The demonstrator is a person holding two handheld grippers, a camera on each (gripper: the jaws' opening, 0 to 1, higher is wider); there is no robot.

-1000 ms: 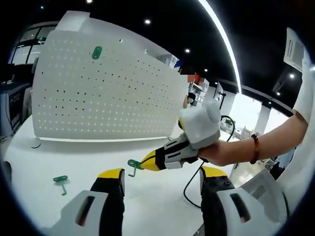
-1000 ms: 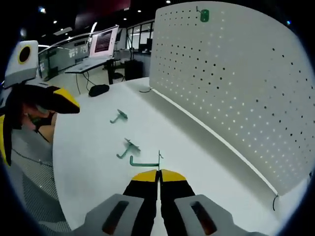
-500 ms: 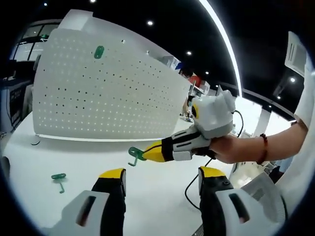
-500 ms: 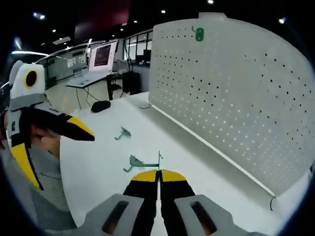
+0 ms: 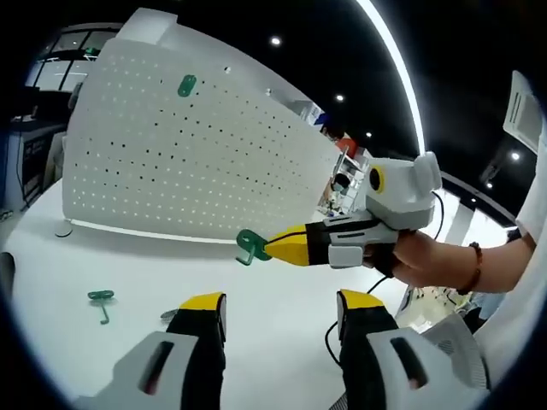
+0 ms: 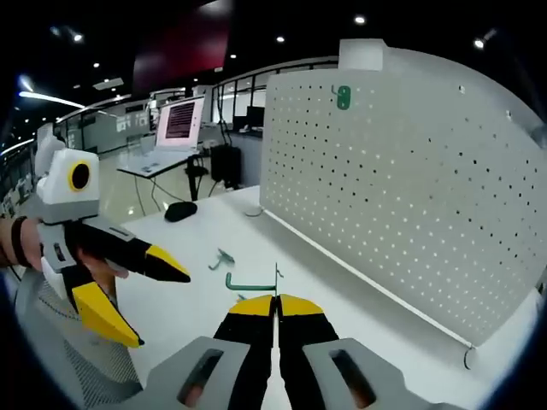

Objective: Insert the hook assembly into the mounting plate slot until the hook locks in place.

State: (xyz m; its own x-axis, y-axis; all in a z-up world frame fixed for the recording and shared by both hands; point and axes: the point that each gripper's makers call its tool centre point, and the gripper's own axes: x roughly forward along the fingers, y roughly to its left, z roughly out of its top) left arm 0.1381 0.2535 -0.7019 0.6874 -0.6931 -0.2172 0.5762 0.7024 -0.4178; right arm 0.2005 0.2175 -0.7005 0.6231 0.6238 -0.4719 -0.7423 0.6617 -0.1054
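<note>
Green bent-wire hook with a flat plastic tab [image 6: 249, 283] is pinched right at the tips of the right tongs [image 6: 275, 301], jaws clenched tight on it. In the right gripper view its long arm runs crosswise toward 9 o'clock, so it sits square to the tongs rather than pointing along them. From the left gripper view, same green hook [image 5: 250, 246] shows at the nose of the right tongs [image 5: 275, 248], lifted off the counter.

The white perforated metal pegboard panel [image 6: 410, 196] stands upright on the white counter [image 6: 342, 282], up at 1 to 2 o'clock from the right tongs and well apart from the hook. That's the relation that matters, I reckon: the hook's prongs need turning to face the holes before pushing in. One green hook already hanging on the panel [image 6: 343, 97] sits near its top edge.

Left tongs [image 5: 280, 312] are spread wide with nothing between them, hanging back over the counter. A spare green hook lying flat [image 5: 101, 299] is at their 9 o'clock. The right tongs are clearly nearer the panel.
</note>
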